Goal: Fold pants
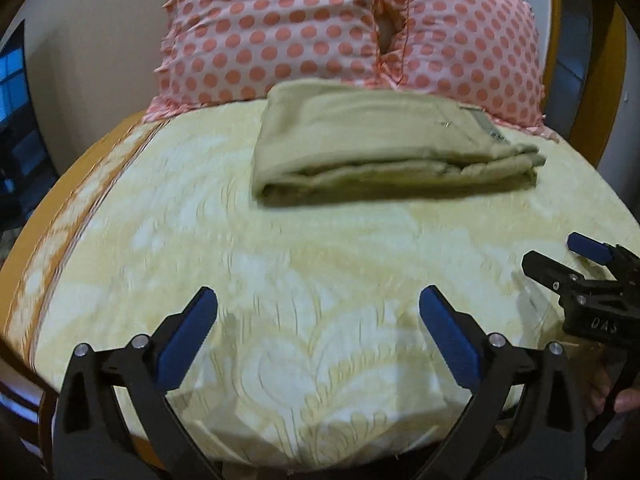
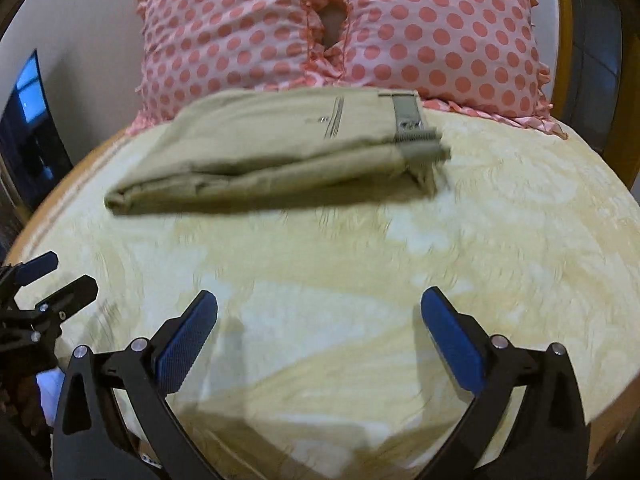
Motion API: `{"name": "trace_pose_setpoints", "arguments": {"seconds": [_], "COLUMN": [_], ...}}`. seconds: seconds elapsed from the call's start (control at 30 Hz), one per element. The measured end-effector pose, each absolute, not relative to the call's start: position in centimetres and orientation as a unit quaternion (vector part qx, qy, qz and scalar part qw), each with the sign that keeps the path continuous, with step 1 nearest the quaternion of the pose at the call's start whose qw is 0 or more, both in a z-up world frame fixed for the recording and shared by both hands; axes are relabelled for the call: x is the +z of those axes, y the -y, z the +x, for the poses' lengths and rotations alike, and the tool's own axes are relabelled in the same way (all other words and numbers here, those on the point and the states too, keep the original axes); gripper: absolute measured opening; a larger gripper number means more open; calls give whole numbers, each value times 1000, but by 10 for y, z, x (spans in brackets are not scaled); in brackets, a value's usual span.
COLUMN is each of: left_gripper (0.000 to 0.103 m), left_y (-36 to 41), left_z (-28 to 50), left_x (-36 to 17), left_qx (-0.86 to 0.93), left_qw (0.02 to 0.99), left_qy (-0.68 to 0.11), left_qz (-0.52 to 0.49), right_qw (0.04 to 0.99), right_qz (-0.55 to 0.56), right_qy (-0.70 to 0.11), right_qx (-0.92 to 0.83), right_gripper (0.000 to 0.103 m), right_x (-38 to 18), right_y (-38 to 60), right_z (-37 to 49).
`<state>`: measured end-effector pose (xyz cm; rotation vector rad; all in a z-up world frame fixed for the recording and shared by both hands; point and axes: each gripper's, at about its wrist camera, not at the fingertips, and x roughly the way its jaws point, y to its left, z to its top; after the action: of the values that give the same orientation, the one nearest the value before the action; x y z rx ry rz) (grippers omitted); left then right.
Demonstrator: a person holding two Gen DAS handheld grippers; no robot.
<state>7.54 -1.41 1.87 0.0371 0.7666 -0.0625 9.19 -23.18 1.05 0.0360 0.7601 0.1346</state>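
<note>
Khaki pants point(image 1: 384, 148) lie folded into a flat stack on the yellow bedspread, just in front of the pillows; they also show in the right wrist view point(image 2: 272, 152), waistband to the right. My left gripper point(image 1: 318, 304) is open and empty, well back from the pants over the bedspread. My right gripper point(image 2: 319, 304) is open and empty, also well short of the pants. The right gripper shows at the right edge of the left wrist view point(image 1: 568, 258), and the left gripper shows at the left edge of the right wrist view point(image 2: 60, 270).
Two pink polka-dot pillows point(image 1: 320, 28) stand against the wooden headboard point(image 1: 576, 128) behind the pants. The yellow patterned bedspread point(image 2: 360, 264) covers the bed. A dark window point(image 2: 32, 128) is on the left wall.
</note>
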Motion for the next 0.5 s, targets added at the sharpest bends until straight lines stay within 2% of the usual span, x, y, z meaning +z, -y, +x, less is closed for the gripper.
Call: {"name": "trace_pose_setpoints", "arguments": {"seconds": [0.5], "left_gripper": [101], "left_y": [8], "left_z": [52], "left_x": [2], "left_qx": [-16], "left_qw": [945], "left_qy": [-325], "left_qz": [15], "right_qw": [944], "right_qz": [7], "right_qy": [-327], "right_qx": [40], "right_gripper": [102], "right_x": [2], "right_y": [225], "right_z": [65]}}
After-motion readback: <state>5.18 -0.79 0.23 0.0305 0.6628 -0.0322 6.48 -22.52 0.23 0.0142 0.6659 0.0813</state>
